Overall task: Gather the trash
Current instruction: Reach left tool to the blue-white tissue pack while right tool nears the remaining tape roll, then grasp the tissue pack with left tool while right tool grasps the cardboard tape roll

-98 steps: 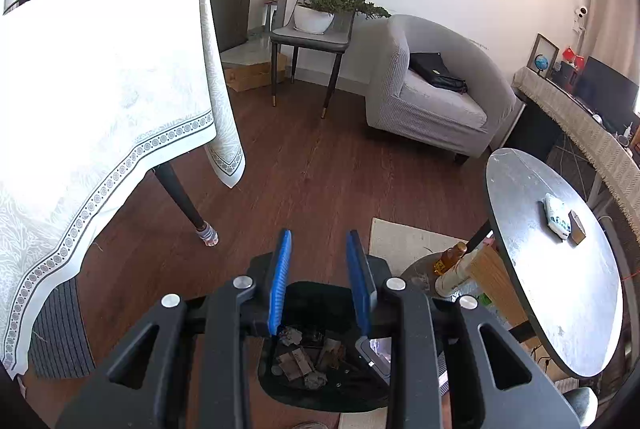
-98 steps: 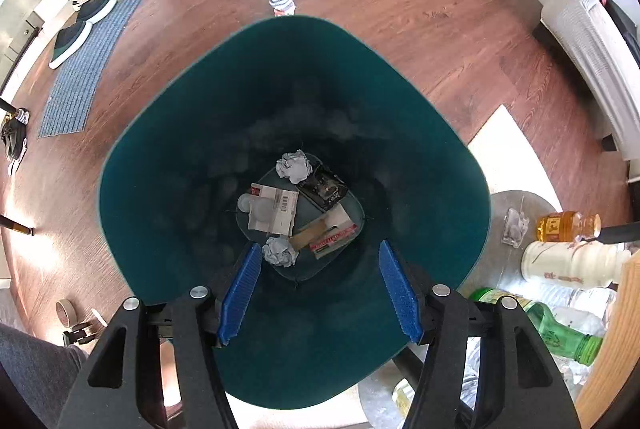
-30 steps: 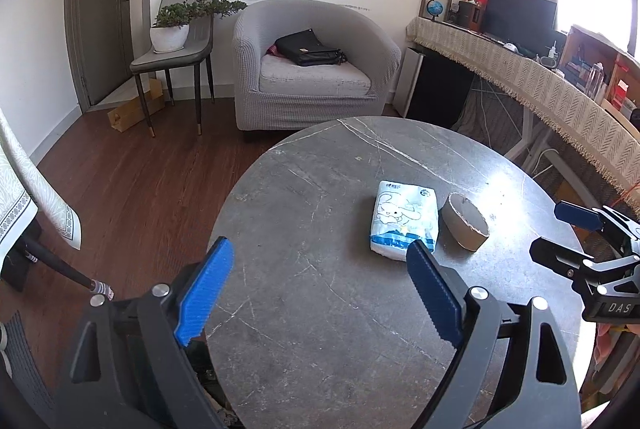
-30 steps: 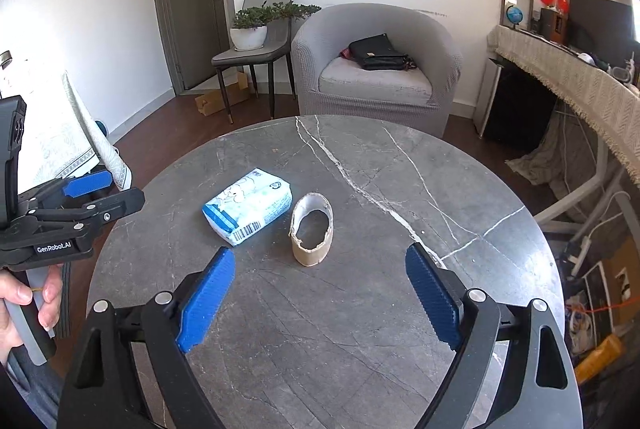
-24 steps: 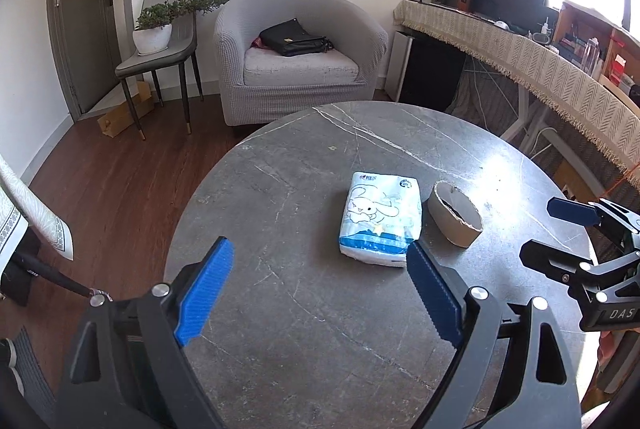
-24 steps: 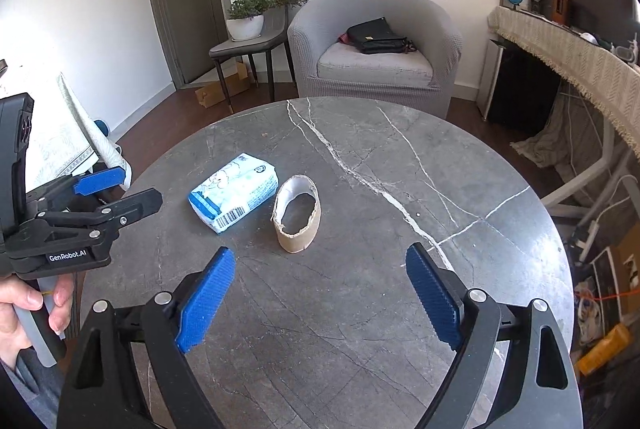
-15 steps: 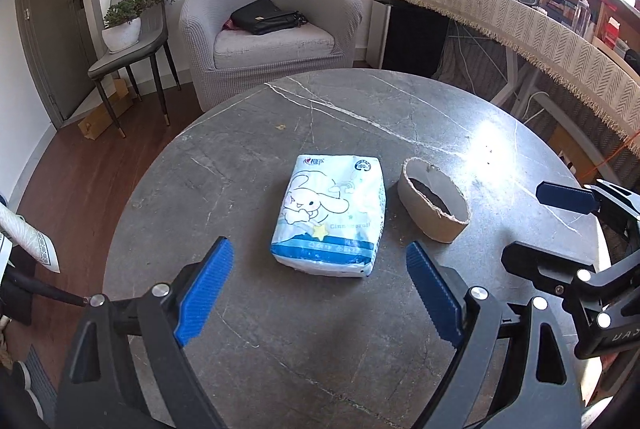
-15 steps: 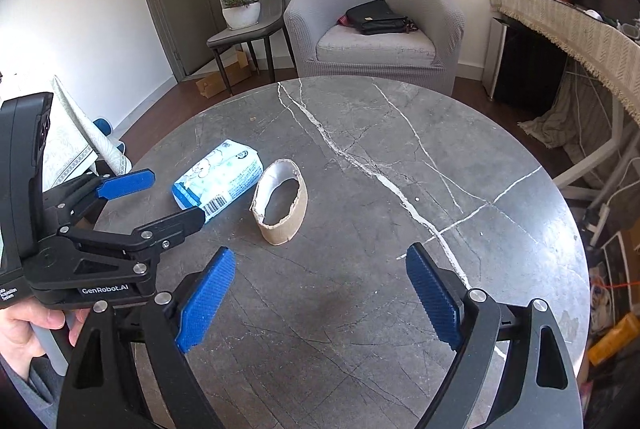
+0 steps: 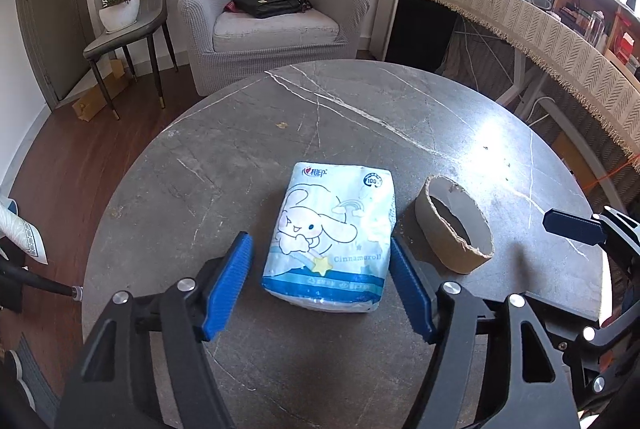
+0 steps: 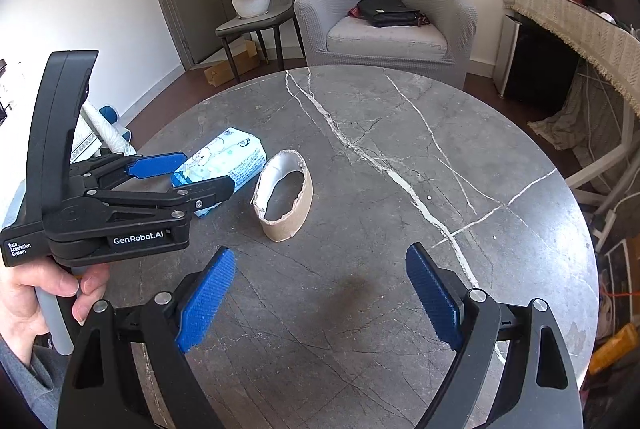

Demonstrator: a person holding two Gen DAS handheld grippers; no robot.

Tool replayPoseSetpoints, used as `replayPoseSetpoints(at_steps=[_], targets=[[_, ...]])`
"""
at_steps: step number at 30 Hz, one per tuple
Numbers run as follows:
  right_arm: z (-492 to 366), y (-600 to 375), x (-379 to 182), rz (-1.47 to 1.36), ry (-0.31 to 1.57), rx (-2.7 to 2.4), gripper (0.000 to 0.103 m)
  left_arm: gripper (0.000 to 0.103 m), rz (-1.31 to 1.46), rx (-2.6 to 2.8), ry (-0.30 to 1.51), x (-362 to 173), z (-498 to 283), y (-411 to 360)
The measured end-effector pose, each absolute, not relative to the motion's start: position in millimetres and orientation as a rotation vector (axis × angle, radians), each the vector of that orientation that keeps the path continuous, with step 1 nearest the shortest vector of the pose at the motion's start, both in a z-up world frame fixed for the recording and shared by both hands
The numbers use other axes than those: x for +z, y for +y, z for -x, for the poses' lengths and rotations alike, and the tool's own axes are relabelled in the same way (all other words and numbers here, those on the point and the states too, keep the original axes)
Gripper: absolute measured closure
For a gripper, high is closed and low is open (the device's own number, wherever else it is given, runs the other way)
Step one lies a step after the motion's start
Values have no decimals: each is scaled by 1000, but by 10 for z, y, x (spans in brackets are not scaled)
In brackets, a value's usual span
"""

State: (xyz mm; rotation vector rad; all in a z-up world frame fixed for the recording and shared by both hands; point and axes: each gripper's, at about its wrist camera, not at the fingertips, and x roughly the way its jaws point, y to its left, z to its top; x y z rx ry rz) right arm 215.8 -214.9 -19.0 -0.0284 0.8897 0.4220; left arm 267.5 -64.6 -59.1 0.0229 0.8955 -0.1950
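A blue-and-white tissue pack (image 9: 332,229) lies on the round grey marble table (image 9: 240,149), with a squashed cardboard ring (image 9: 454,229) just to its right. My left gripper (image 9: 320,245) straddles the pack and its jaws are closing. The right pad is at the pack's edge and a gap remains at the left pad. In the right wrist view the pack (image 10: 228,157) sits between the left gripper's (image 10: 208,171) fingers, beside the ring (image 10: 284,197). My right gripper (image 10: 320,255) hangs open and empty over bare table (image 10: 400,169), short of the ring. Its fingers (image 9: 572,227) show at the right edge.
A person's hand (image 10: 40,293) holds the left gripper's handle. Beyond the table stand a grey armchair (image 9: 272,21) with a black bag, a chair with a potted plant (image 9: 124,9), and a long cloth-covered sideboard (image 9: 520,17) on the right. Wooden floor lies to the left.
Both grippers left the green bin and came over the table. In the last second the left gripper moved in and down onto the tissue pack and its jaws narrowed. The right gripper hardly moved.
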Motion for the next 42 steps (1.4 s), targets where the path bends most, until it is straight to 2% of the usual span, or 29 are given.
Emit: replayPoseSetpoints(at_steps=[1, 6, 10, 19, 26, 31, 34, 35, 36, 42], targets=[[-2167, -2135, -186, 29, 889, 424, 15, 44, -31, -189, 894, -587, -2671, -646], [-2224, -2049, -208, 34, 892, 428, 15, 49, 10, -198, 892, -554, -2617, -545], [-2237, -1976, -227, 41, 888, 424, 16, 51, 26, -192, 874, -496, -2535, -446], [-2297, -1811, -230, 54, 879, 416, 25, 51, 71, -192, 847, -353, -2375, -256], [-2416, -1695, -286, 47, 899, 397, 38, 52, 70, -164, 837, -296, -2292, -16], [-2480, -1602, -301, 55, 896, 369, 41, 52, 76, -134, 833, -261, -2239, 220], [-2500, -1561, -295, 68, 893, 357, 58, 52, 92, -120, 826, -231, -2200, 375], [-2511, -1553, -290, 69, 893, 355, 66, 52, 99, -114, 823, -221, -2182, 427], [-2518, -1543, -286, 71, 895, 353, 69, 52, 104, -109, 820, -215, -2160, 474], [-2499, -1442, -195, 65, 883, 361, 69, 52, 146, -73, 812, -148, -2035, 726]])
